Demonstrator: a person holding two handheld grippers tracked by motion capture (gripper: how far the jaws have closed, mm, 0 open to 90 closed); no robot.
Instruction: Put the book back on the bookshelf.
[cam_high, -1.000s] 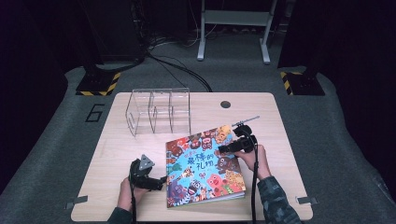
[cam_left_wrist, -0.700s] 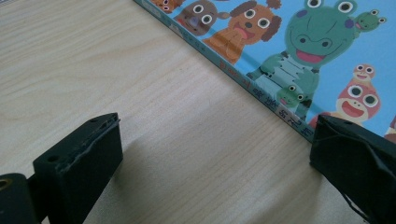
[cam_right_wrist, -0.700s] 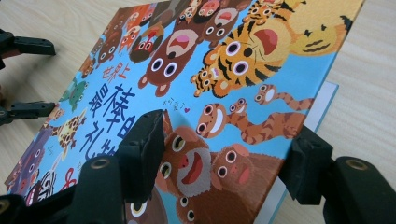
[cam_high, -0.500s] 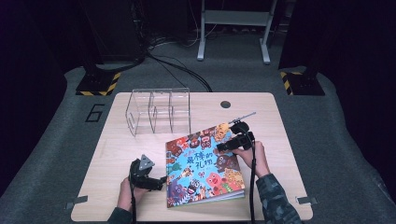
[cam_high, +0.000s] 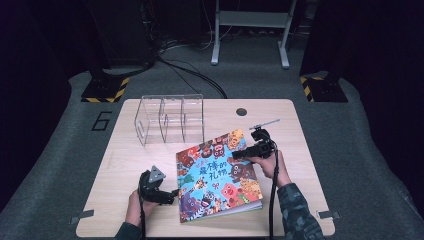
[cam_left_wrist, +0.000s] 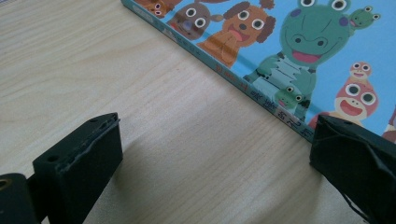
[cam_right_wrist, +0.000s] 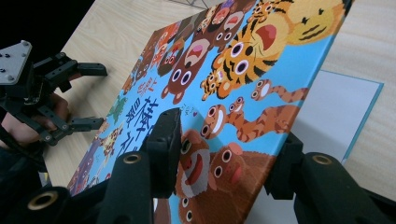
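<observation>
A colourful picture book (cam_high: 217, 175) with cartoon animals lies on the wooden table (cam_high: 280, 120). My right gripper (cam_high: 240, 154) is at the book's right edge. In the right gripper view the cover (cam_right_wrist: 224, 79) is raised off the white page (cam_right_wrist: 336, 107) and runs between the jaws of my right gripper (cam_right_wrist: 229, 135): one jaw is on its face, the other behind it. The jaws have just been closing and now grip the cover. My left gripper (cam_high: 172, 192) rests on the table at the spine (cam_left_wrist: 261, 93). It (cam_left_wrist: 212, 140) stands open, with bare wood between the jaws, and it (cam_right_wrist: 95, 95) appears beyond the book.
A clear acrylic divider rack (cam_high: 170, 117) stands at the back left of the table. A small round hole (cam_high: 241, 111) sits near the back edge. Bare wood lies left of the book and along the table's front edge.
My right gripper has shifted slightly inward at the book's right edge and its jaws have closed on the cover. The left hand has stayed where it was.
</observation>
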